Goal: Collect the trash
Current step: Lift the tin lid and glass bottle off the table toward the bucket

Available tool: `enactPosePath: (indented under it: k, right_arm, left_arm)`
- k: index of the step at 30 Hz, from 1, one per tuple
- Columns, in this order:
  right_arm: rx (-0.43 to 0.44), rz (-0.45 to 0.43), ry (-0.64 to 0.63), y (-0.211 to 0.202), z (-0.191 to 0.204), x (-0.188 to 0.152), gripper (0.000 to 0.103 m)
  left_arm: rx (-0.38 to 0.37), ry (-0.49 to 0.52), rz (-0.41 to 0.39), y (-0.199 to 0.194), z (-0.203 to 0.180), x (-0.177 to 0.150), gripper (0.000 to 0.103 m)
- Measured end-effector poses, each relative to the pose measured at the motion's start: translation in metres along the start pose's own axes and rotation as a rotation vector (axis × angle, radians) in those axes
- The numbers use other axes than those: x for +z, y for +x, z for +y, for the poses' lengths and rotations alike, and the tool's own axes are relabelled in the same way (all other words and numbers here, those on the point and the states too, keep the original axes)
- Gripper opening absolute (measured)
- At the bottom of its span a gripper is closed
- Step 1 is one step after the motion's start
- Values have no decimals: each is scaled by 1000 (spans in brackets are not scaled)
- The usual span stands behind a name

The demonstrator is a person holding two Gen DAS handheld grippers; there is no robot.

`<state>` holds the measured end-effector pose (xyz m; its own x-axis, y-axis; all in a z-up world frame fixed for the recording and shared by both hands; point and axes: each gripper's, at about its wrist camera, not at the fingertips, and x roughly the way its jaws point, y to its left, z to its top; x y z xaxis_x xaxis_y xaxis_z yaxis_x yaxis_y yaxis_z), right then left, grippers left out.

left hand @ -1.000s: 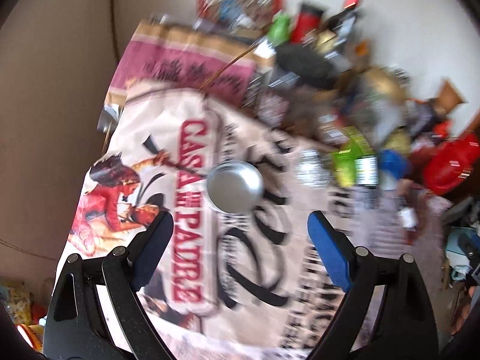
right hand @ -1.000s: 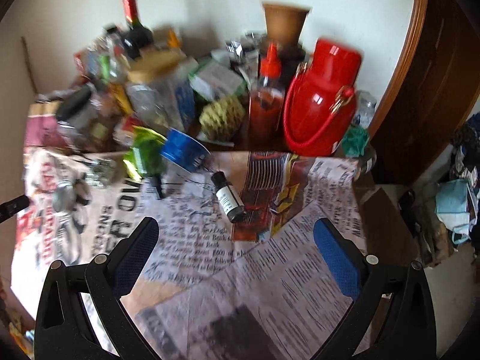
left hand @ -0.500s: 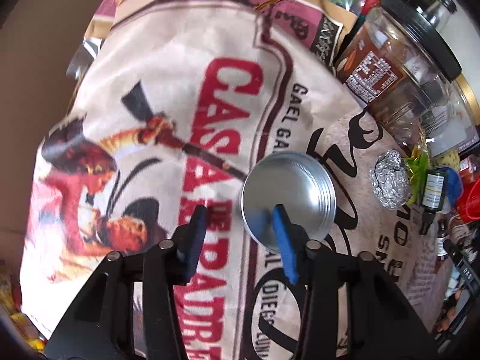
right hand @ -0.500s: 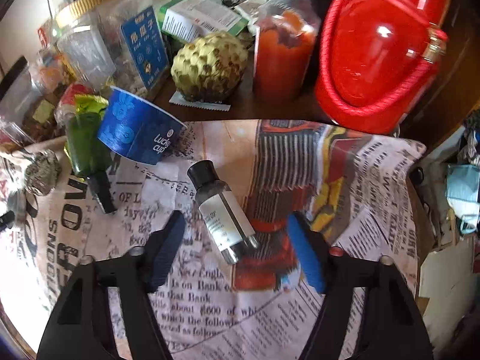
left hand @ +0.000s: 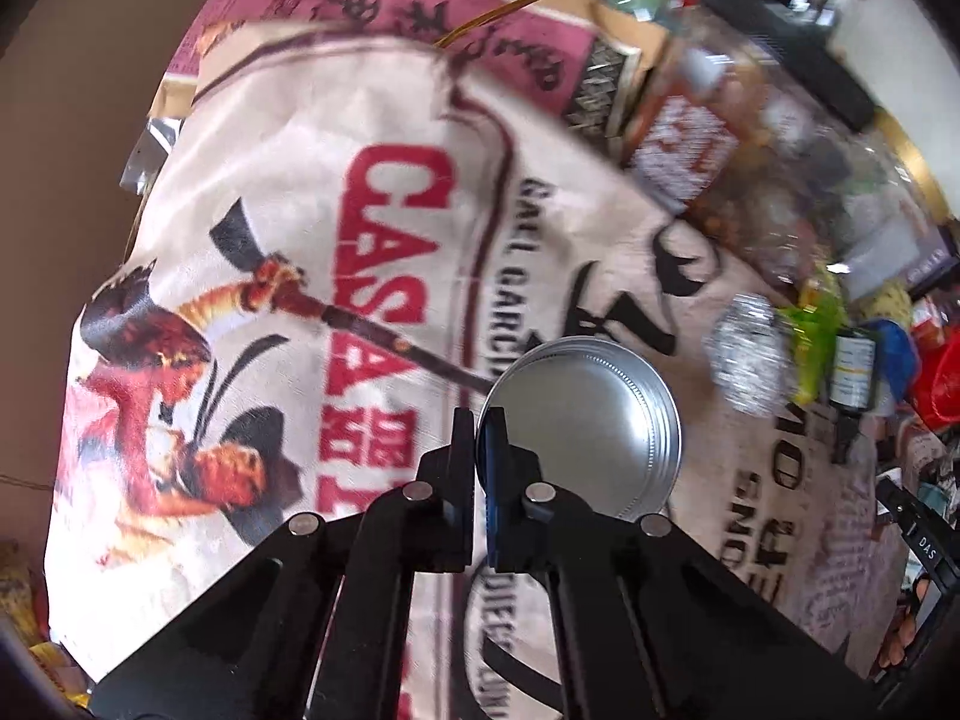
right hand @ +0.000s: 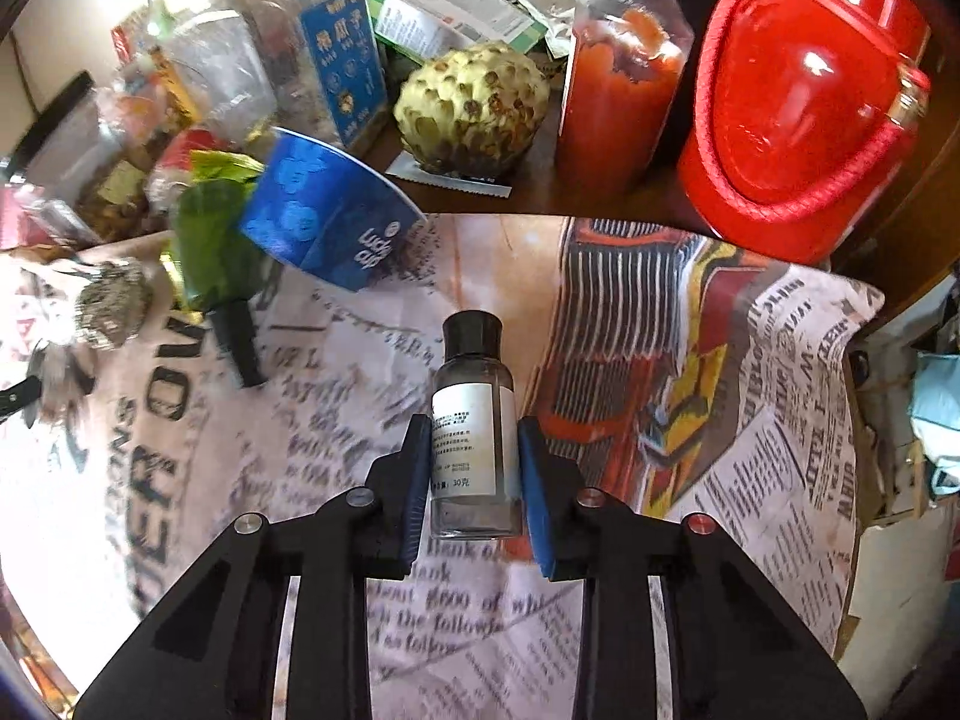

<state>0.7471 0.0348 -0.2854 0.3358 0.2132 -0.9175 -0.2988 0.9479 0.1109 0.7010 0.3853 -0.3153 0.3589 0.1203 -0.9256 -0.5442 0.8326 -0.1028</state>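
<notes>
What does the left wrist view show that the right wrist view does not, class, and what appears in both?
Only the left wrist view shows the left gripper shut on the rim of the round metal lid. Only the right wrist view shows the right gripper shut on the small bottle, plus the red jug. Both show the foil ball and the printed paper covering.

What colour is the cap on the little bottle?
Black. The little bottle has a black cap, clearest in the right wrist view.
</notes>
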Motion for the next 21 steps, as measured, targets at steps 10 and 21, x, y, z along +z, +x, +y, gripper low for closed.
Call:
enactPosePath:
  k: [10, 21]
  right_arm:
    - [79, -114, 17, -91, -24, -30, 26]
    - [152, -329, -40, -203, -61, -78, 26]
  left_arm:
    - [-50, 111, -116, -83, -66, -28, 1]
    - [-120, 149, -281, -185, -123, -91, 1]
